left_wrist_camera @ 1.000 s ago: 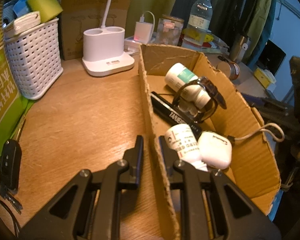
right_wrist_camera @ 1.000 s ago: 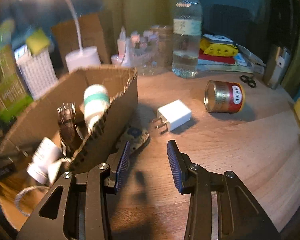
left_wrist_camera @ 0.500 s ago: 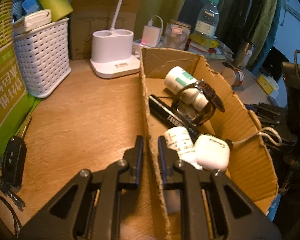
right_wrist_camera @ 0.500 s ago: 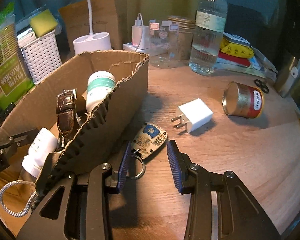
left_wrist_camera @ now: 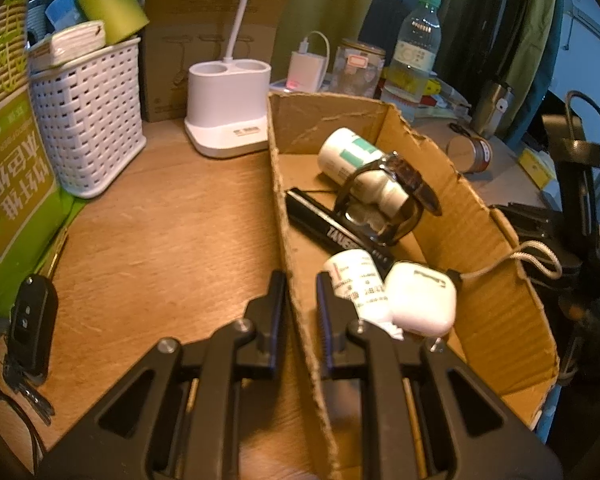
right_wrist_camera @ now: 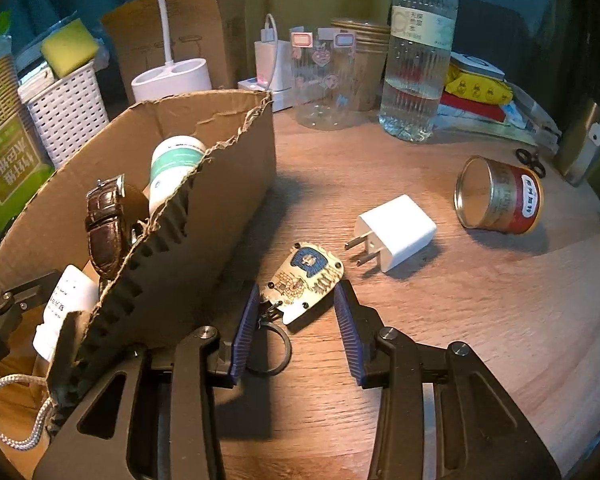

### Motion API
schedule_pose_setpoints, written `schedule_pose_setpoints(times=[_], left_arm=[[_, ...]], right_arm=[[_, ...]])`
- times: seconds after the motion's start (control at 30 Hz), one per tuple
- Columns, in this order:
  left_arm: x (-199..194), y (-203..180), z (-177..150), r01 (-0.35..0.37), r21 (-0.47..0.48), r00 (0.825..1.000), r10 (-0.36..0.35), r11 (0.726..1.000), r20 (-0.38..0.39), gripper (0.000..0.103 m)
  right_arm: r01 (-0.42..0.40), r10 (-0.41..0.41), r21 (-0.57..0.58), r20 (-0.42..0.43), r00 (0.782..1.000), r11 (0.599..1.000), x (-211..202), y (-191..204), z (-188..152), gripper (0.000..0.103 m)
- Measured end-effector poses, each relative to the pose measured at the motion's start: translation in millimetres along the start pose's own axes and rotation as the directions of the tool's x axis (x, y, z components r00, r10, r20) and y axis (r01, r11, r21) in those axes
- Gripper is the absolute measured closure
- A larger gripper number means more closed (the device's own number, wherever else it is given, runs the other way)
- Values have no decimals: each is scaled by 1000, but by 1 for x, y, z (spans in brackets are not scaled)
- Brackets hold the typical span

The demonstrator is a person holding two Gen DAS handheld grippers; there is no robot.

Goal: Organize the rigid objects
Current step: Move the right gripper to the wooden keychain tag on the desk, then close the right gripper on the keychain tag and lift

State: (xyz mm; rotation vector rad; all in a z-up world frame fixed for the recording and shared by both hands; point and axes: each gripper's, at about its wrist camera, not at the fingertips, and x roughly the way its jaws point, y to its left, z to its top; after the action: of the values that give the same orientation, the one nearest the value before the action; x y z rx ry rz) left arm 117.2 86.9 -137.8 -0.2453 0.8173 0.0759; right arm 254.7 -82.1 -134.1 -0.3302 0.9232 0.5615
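Observation:
My left gripper (left_wrist_camera: pixel 300 300) is shut on the near wall of a torn cardboard box (left_wrist_camera: pixel 480 240). In the box lie a green-labelled white bottle (left_wrist_camera: pixel 348 152), a brown-strapped watch (left_wrist_camera: pixel 408 178), a black case (left_wrist_camera: pixel 324 224), a small white bottle (left_wrist_camera: pixel 356 280) and a white earbud case (left_wrist_camera: pixel 424 296) on a cord. My right gripper (right_wrist_camera: pixel 298 308) is open, low over the wooden table beside the box (right_wrist_camera: pixel 220 184). A decorated key tag (right_wrist_camera: pixel 306 276) lies between its fingertips, its ring (right_wrist_camera: pixel 286 350) trailing back. The pads are not pressing on it.
A white charger plug (right_wrist_camera: pixel 396 232) and a red tin (right_wrist_camera: pixel 500 200) on its side lie right of the tag. Behind stand a water bottle (right_wrist_camera: pixel 416 60), clear jar (right_wrist_camera: pixel 324 80) and scissors (right_wrist_camera: pixel 530 160). Left of the box are a car key (left_wrist_camera: pixel 30 320), white basket (left_wrist_camera: pixel 88 112) and lamp base (left_wrist_camera: pixel 228 108).
My right gripper has moved forward and down, so the key tag now lies between its fingertips. The left gripper has kept its hold on the box wall.

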Motion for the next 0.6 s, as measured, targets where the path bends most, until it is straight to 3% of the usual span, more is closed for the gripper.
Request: schedule_pose_setpoints(times=[0.27, 0.4, 0.6], left_arm=[[2, -2, 0, 13, 7, 1000, -13, 1000, -10, 87], [4, -2, 1, 13, 5, 1000, -13, 1000, -16, 87], [4, -2, 1, 13, 5, 1000, -13, 1000, -16, 87]], right_arm=[[64, -64, 48, -2, 998, 997, -11, -26, -13, 62], [42, -42, 62, 12, 999, 997, -13, -31, -12, 61], [52, -52, 41, 3, 999, 998, -3, -22, -3, 51]])
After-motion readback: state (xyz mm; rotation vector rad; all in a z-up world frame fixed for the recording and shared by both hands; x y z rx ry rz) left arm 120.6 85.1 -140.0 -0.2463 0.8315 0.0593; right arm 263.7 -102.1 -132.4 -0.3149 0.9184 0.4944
